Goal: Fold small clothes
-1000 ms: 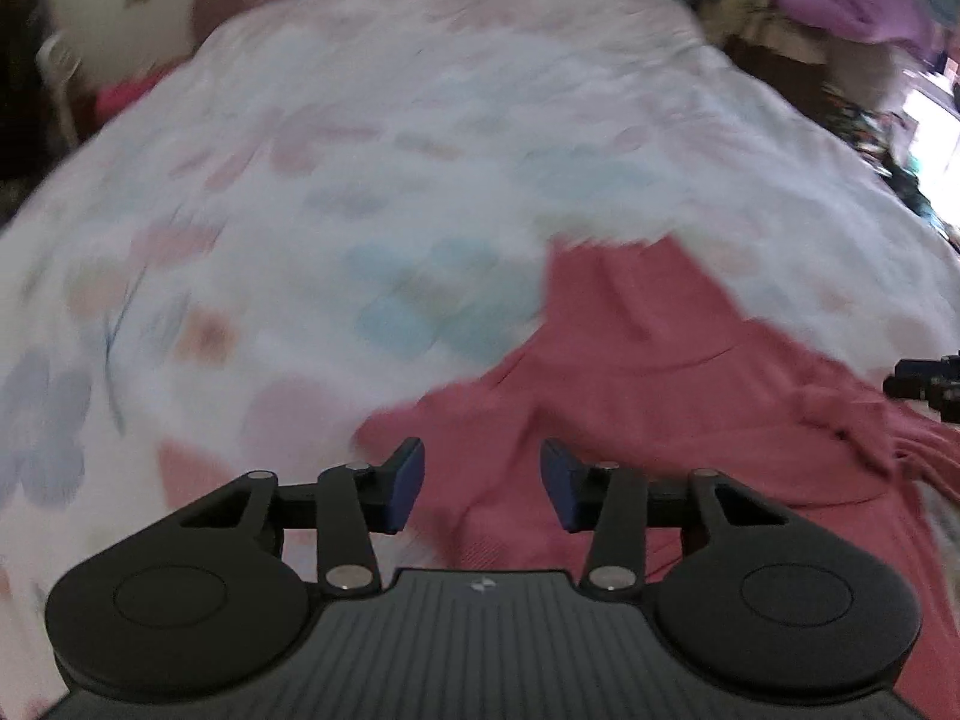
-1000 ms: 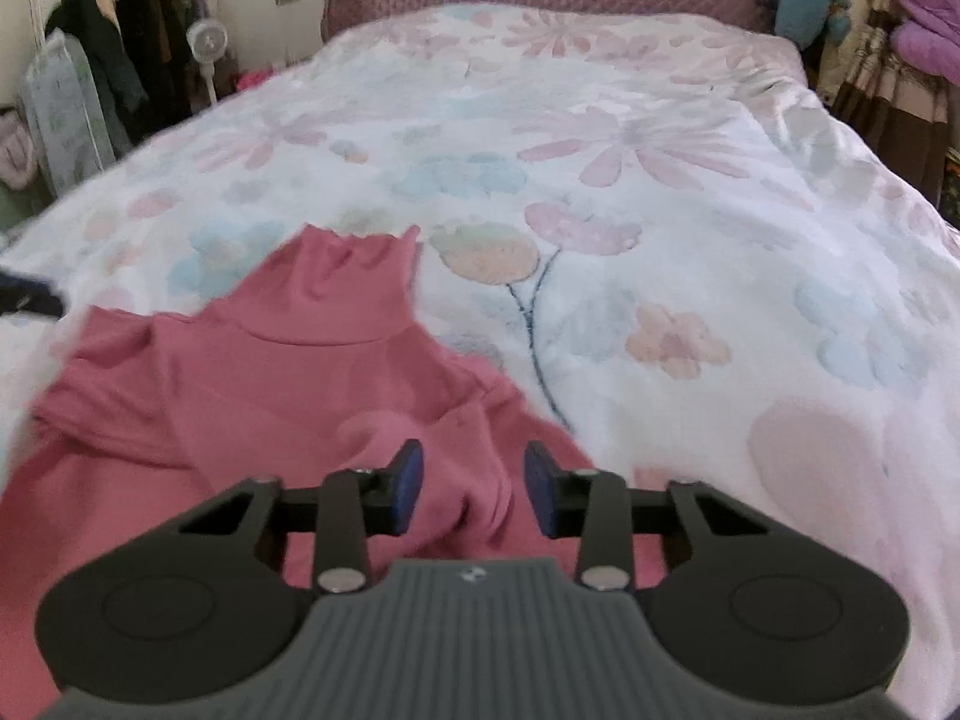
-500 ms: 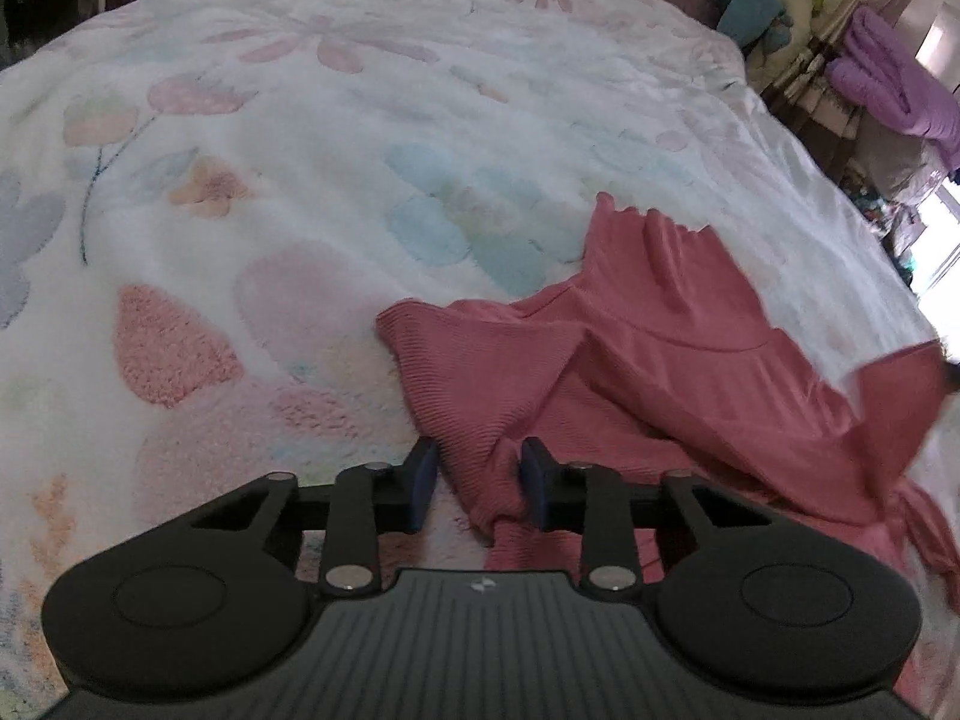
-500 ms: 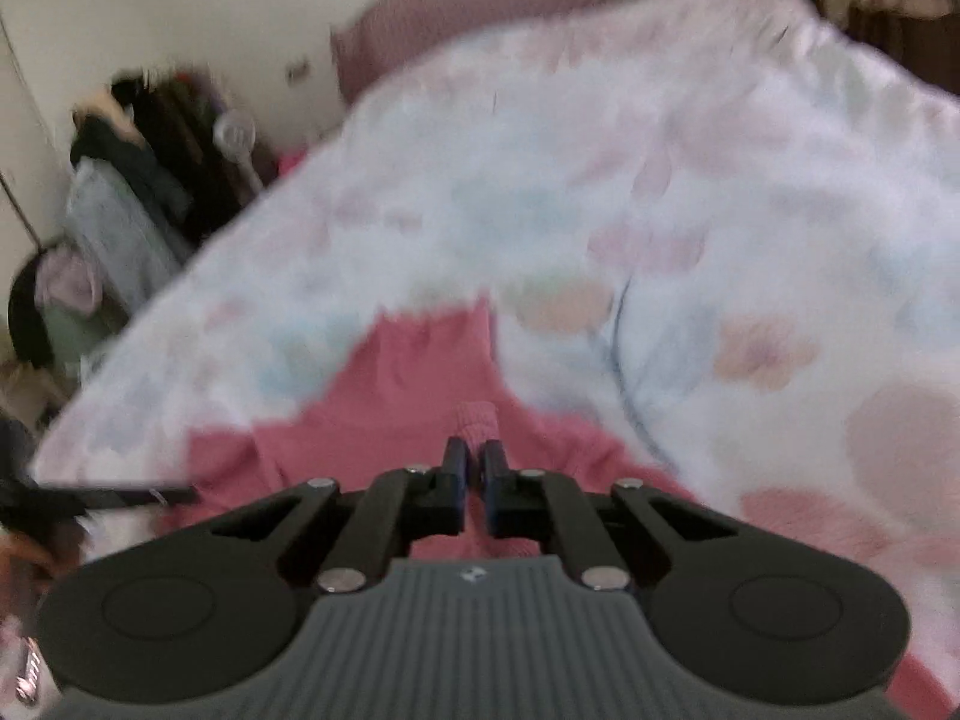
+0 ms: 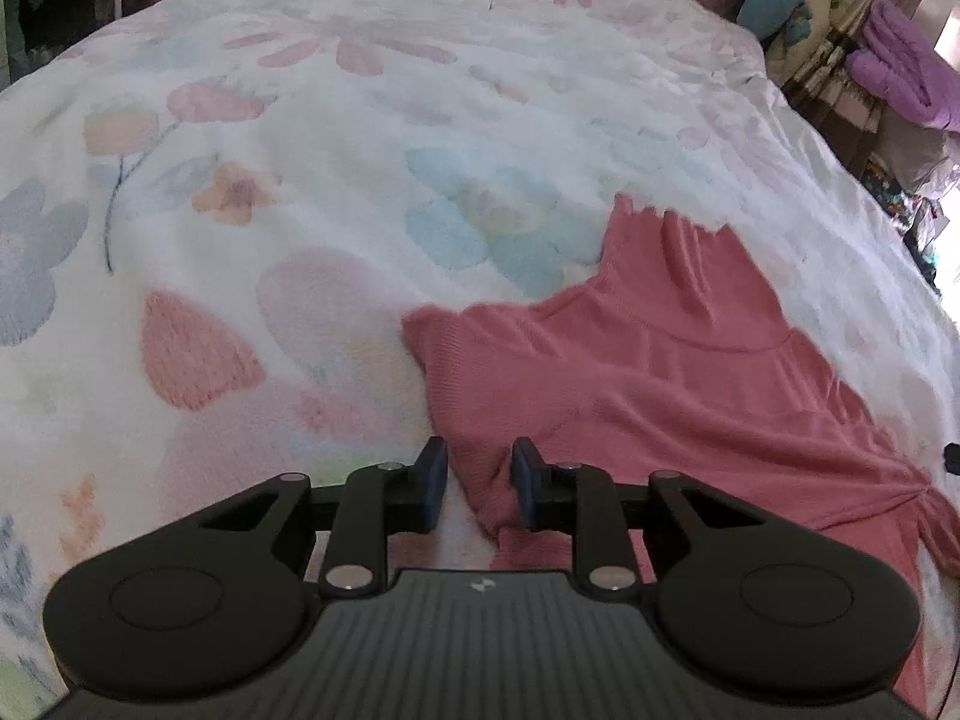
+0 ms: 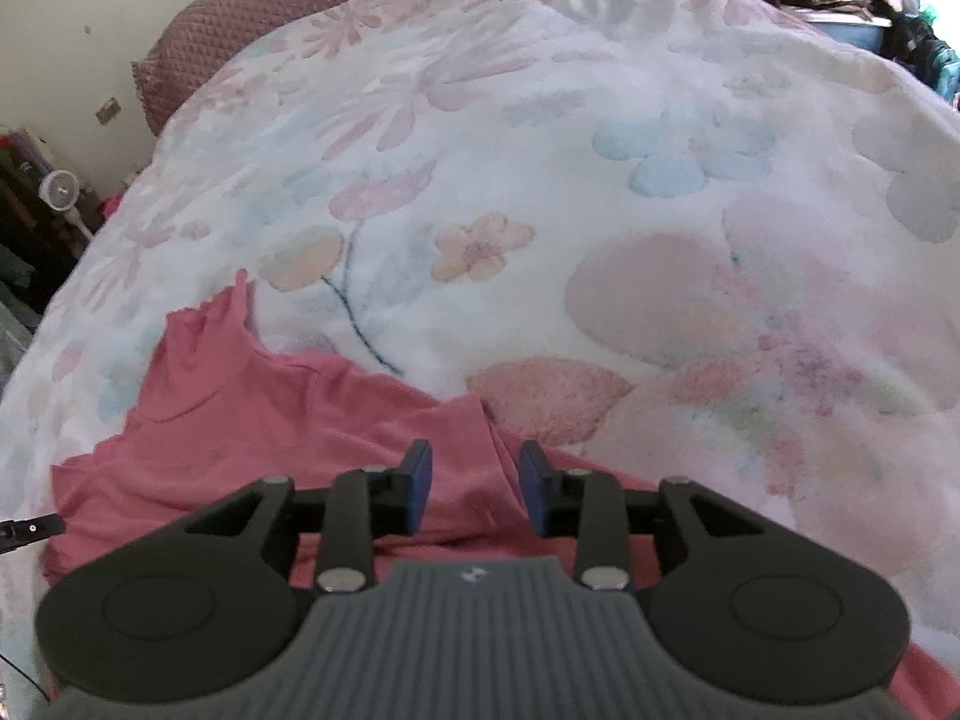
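A small pink knit top with a high neck point(image 5: 660, 360) lies on a flowered bed cover point(image 5: 336, 192), neck pointing away. My left gripper point(image 5: 477, 480) is open at the top's left edge, jaws apart with a fold of the pink cloth between them. In the right wrist view the same top point(image 6: 252, 408) lies low and to the left. My right gripper point(image 6: 477, 483) is open over the top's right part, jaws apart with pink cloth lying between and below them.
A purple pillow point(image 6: 264, 6) lies at the head of the bed. Clutter and a purple blanket point(image 5: 900, 66) stand beyond the bed's right side. A small white fan point(image 6: 60, 192) and dark items stand on the left.
My right gripper was shut on a pinch of the pink cloth half a second ago and has opened and let it go. My left gripper's jaws have widened slightly at the top's left edge.
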